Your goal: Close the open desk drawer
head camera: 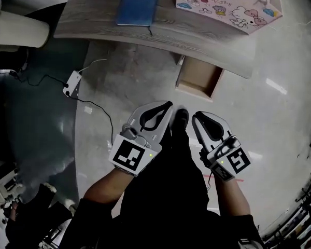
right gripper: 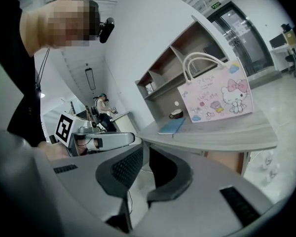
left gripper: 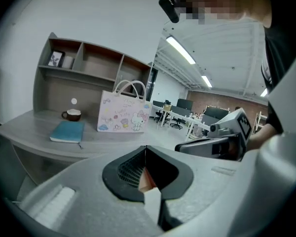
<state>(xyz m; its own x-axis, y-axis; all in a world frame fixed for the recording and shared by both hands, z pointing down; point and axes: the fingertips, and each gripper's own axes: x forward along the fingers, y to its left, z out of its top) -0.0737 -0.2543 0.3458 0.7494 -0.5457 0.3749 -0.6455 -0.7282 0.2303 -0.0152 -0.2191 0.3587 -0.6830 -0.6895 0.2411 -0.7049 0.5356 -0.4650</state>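
Drawer (head camera: 199,78) sits pulled out from under the front edge of the table (head camera: 103,14), toward the right side, and its inside shows brown wood. On the table stands a pink bag (head camera: 225,1) with cartoon pictures and white handles; what is in it cannot be seen. A shelf (left gripper: 84,63) with open boxes rises at the back of the table, and one box holds a small picture frame (left gripper: 55,59). A brown cup (left gripper: 72,114) stands by the bag. The left gripper (head camera: 167,106) is held in the air, well apart from the drawer, and its jaws are together with nothing in them. The right gripper (head camera: 198,118) is just beside it, also away from the drawer, and its jaws are a little apart with nothing between them. The person's black shoe (head camera: 180,119) shows on the floor between the two grippers. A blue notebook (head camera: 138,6) lies flat on the table, left of the bag. A white power strip (head camera: 71,83) with a black cord lies on the floor to the left.
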